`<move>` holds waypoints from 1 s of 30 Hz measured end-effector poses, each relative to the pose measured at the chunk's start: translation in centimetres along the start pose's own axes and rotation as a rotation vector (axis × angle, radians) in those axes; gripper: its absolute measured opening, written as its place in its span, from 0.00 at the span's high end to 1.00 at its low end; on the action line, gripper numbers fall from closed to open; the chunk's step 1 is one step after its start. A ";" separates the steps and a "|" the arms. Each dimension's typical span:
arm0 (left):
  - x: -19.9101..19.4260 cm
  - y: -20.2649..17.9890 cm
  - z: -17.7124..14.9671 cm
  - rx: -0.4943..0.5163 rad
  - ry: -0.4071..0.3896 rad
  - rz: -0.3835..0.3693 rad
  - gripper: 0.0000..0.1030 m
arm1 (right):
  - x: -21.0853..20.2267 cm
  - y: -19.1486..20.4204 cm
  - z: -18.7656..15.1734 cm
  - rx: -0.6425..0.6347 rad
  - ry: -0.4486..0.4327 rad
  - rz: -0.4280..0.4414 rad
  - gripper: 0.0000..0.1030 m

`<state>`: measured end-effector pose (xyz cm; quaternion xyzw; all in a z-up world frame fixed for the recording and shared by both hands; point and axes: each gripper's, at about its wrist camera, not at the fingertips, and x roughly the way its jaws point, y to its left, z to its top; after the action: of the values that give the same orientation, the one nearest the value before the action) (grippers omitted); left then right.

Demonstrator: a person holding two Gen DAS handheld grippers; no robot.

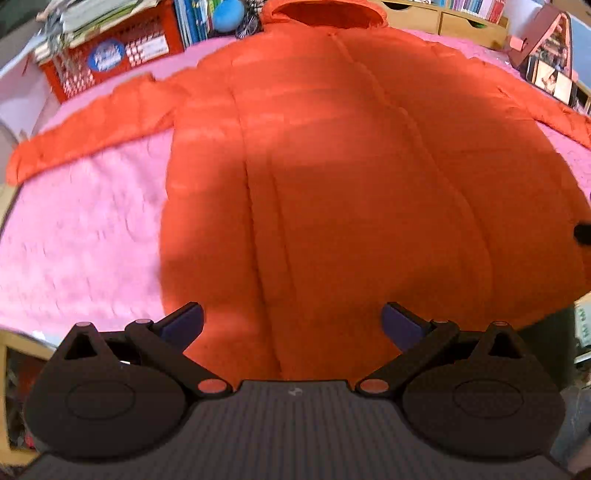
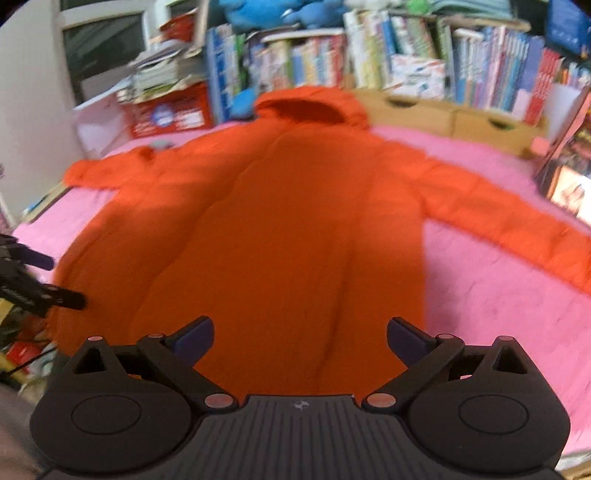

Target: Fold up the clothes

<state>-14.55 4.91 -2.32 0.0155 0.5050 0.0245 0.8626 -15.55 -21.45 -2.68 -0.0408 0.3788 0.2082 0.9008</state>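
Orange hooded jacket [image 1: 332, 177] lies spread flat on the pink cover [image 1: 81, 236], filling frame centre, hood at top, sleeves out to both sides. Your left gripper [image 1: 291, 321] hangs over the hem at lower centre, jaws wide apart, empty. Your right gripper [image 2: 300, 338] likewise: jaws apart, holding nothing.

a home bedroom: pink bedspread [image 2: 498, 295], crowded bookshelf [image 2: 406, 62], blue plush toy [image 2: 266, 13].

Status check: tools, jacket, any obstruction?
Left tool open, right tool open, both empty. Orange jacket flat on pink cover, sleeves spread, unfolded. Nothing on it.
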 end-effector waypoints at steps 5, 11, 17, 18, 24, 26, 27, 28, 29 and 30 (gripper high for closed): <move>-0.4 -0.6 -1.9 -0.065 -0.001 0.002 0.00 | -0.9 1.6 -1.7 -0.026 0.042 -0.013 0.02; -1.0 -1.1 -2.0 -0.055 -0.026 0.031 0.00 | -1.2 2.0 -3.0 -0.031 0.068 -0.024 0.02; -1.0 -1.8 -2.3 -0.036 -0.034 0.045 0.00 | -1.2 2.1 -4.1 -0.041 0.094 -0.026 0.02; -1.0 -1.9 -2.3 -0.035 -0.033 0.047 0.00 | -1.1 2.1 -4.3 -0.044 0.098 -0.026 0.02; -0.5 -2.0 -2.4 -0.025 -0.024 0.052 0.00 | -0.9 2.3 -4.7 -0.057 0.119 -0.020 0.02; -0.4 -2.1 -2.4 -0.019 -0.020 0.049 0.00 | -0.7 2.3 -4.8 -0.055 0.126 -0.018 0.02; -0.3 -2.3 -2.4 -0.015 -0.018 0.045 0.00 | -0.6 2.2 -4.8 -0.055 0.129 -0.017 0.02; -0.3 -2.4 -2.4 -0.011 -0.015 0.041 0.00 | -0.6 2.2 -4.8 -0.055 0.132 -0.017 0.02; -0.2 -2.5 -2.4 -0.007 -0.013 0.037 0.00 | -0.5 2.2 -4.9 -0.054 0.135 -0.017 0.02; -0.2 -2.7 -2.3 -0.003 -0.011 0.033 0.00 | -0.4 2.3 -4.9 -0.054 0.137 -0.017 0.02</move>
<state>-16.60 2.24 -3.46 0.0225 0.4999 0.0392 0.8649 -19.94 -20.63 -5.69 -0.0825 0.4336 0.2076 0.8730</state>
